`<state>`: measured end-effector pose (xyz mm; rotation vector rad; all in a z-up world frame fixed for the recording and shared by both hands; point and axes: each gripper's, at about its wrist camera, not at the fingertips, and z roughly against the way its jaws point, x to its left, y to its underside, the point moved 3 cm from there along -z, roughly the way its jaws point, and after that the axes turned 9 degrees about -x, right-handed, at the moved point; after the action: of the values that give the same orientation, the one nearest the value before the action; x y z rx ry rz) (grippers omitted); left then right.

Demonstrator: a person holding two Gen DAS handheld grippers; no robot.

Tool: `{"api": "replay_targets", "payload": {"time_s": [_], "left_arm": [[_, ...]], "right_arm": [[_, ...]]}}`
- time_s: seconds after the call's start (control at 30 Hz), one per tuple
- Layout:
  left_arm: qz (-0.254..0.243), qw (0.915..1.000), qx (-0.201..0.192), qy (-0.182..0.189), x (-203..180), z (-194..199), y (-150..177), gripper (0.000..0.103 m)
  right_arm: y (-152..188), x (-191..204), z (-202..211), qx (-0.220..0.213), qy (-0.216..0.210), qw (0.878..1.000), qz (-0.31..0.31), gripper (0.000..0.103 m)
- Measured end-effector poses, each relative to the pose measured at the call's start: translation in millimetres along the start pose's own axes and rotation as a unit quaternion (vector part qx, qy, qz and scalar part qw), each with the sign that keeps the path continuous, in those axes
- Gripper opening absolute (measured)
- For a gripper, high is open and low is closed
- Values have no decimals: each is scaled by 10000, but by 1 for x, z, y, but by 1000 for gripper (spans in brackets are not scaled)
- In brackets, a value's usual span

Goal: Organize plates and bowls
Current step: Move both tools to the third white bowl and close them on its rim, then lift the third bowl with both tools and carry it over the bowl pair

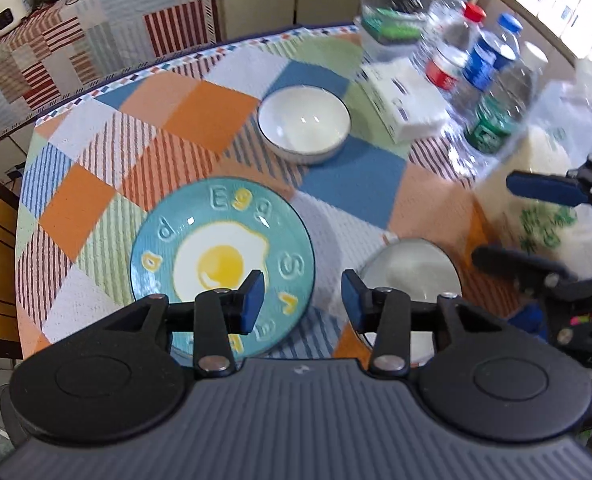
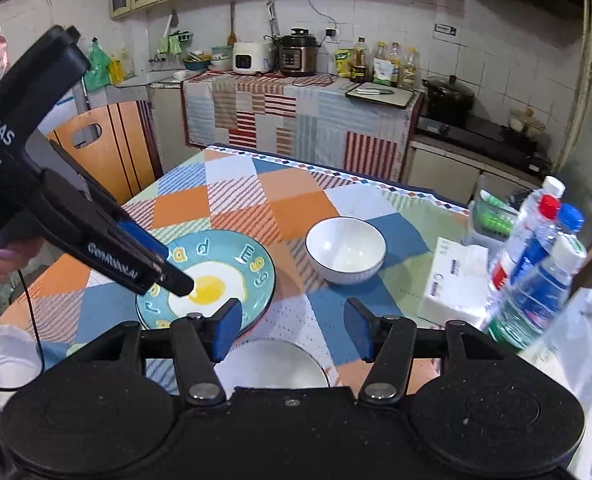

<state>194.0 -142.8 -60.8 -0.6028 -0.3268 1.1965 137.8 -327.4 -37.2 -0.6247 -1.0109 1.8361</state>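
A teal plate with a fried-egg picture [image 1: 224, 264] [image 2: 212, 276] lies on the checked tablecloth. A white bowl with a dark rim [image 1: 304, 122] [image 2: 346, 250] stands beyond it. A second white bowl [image 1: 410, 276] [image 2: 272, 364] sits nearest, partly hidden by the grippers. My left gripper [image 1: 303, 300] is open and empty, above the gap between the plate and the near bowl; in the right wrist view its fingers [image 2: 176, 278] hang over the plate. My right gripper [image 2: 292, 330] is open and empty above the near bowl; it also shows in the left wrist view [image 1: 496, 220].
Several water bottles [image 1: 476, 64] [image 2: 536, 248], a tissue pack [image 1: 400, 100] [image 2: 456, 276] and a clear container [image 1: 392, 28] crowd the table's right side. A white bag [image 1: 544, 208] stands at the right. A wooden chair [image 2: 104, 148] is at the left, a counter [image 2: 296, 116] behind.
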Motion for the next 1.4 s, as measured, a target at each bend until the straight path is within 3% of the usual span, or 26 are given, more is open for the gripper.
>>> {"api": "replay_targets", "payload": {"time_s": [0.1,0.27,0.5,0.73,0.93,1.0,1.03,1.07,1.1,1.17,1.3,1.4], "left_arm": [[152,9997,-123,112,10,-7,-13,57],[513,9977,-390,209,28,-32,-27,71],[798,9941,-739,-15,53,-87,-44,75],[782,9936,-812,-81,60,-146,-57,75],[1008,9925,-681,-68,53,-191,-67,75],[987,9931,-627,-71,51,-202,-71,72],[965,9937,-577,-33,50,-206,-72,65],[947,9942,-506,27,50,-210,-73,43],[946,9945,-444,21,49,-213,-73,35],[1007,9942,-374,35,48,-218,-73,30],[1260,9916,-285,106,51,-226,-69,16],[1473,9886,-292,131,53,-226,-67,16]], "right_arm": [[1,-10,-18,-119,-38,9998,-171,89],[8,-28,-60,16,-95,9977,-678,90],[15,-47,-125,296,-36,9963,-804,90],[22,-71,-192,1118,-284,9853,-1260,90],[34,-79,-231,1474,-17,9777,-1493,90],[37,-83,-239,1414,100,9777,-1547,90],[39,-85,-244,1394,101,9776,-1576,90],[40,-86,-247,1384,74,9775,-1593,90],[41,-86,-250,1318,40,9794,-1528,87],[42,-85,-253,1040,38,9864,-1274,86],[45,-79,-258,963,-33,9914,-884,86],[43,-77,-260,890,-126,9927,-809,86]]}}
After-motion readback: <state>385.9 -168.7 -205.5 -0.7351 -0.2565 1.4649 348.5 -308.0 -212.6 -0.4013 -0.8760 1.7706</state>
